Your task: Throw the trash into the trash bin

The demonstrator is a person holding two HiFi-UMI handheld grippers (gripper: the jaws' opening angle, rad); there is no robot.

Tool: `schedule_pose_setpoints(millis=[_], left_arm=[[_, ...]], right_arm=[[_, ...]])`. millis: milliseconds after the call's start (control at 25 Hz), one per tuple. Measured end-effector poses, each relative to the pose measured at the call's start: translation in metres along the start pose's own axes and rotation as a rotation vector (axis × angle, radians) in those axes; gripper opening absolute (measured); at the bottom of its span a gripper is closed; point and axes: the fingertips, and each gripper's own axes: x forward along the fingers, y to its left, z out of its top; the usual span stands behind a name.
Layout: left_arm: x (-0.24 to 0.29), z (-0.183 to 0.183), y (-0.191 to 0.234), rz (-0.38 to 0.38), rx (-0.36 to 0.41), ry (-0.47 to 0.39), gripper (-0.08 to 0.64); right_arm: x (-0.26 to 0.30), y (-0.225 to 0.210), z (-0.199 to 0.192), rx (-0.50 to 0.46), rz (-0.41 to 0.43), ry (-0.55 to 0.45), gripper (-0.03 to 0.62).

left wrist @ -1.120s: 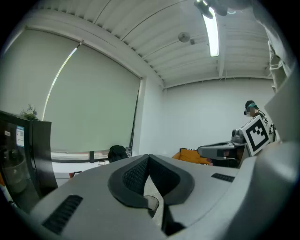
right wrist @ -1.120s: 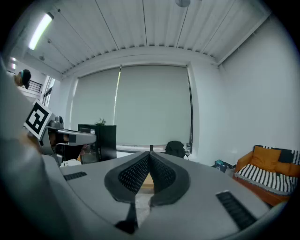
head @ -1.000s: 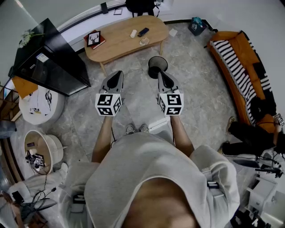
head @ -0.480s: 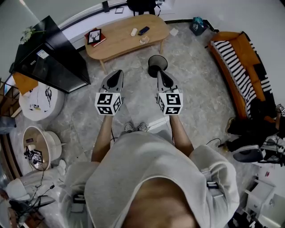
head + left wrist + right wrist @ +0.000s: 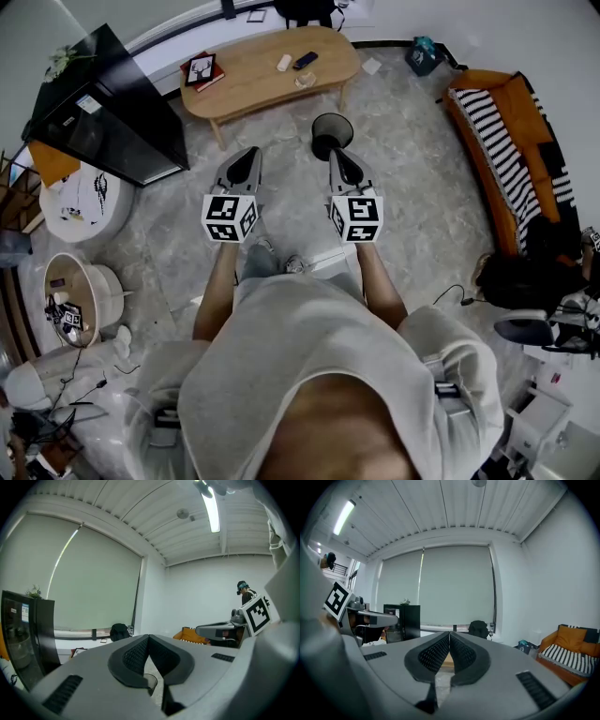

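The black trash bin (image 5: pixel 331 131) stands on the stone floor just in front of the wooden coffee table (image 5: pixel 253 89). On the table lie a small white item (image 5: pixel 284 63), a dark phone-like slab (image 5: pixel 304 60) and a pale crumpled piece (image 5: pixel 305 82). My left gripper (image 5: pixel 247 157) and right gripper (image 5: pixel 336 156) are held side by side over the floor. The right one's tip reaches the bin's near edge in the picture. Both are shut with nothing between their pads (image 5: pixel 136 656) (image 5: pixel 461 651). Below the left jaws the bin's rim (image 5: pixel 152 682) shows.
A black cabinet (image 5: pixel 103 112) stands at the left, with a white round table (image 5: pixel 84 211) below it. An orange sofa with a striped blanket (image 5: pixel 502 131) fills the right. A book (image 5: pixel 201 71) lies on the coffee table. A paper scrap (image 5: pixel 371 67) and a teal object (image 5: pixel 423 52) are on the far floor.
The person's feet have stepped forward and the room has slid a little in the head view. Both grippers stay shut and side by side.
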Motion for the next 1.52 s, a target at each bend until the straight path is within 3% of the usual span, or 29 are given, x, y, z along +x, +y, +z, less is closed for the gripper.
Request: schedule_pose_setpoints(millis=[680,960,1520], left_arm=[[0.092,-0.005,0.036,-0.009,-0.029,0.016,0.017],[0.161,0.0,0.085,-0.036,-0.046,0.029,0.017],[0.307,0.055,0.216,-0.11,-0.049,0.0,0.017]], right_arm=[[0.083,-0.05,-0.002,-0.015,-0.009,0.033,0.028],[0.158,-0.071,0.009,-0.025,-0.042,0.052,0.028],[0.335,-0.11,0.07,-0.047,-0.143,0.036,0.028]])
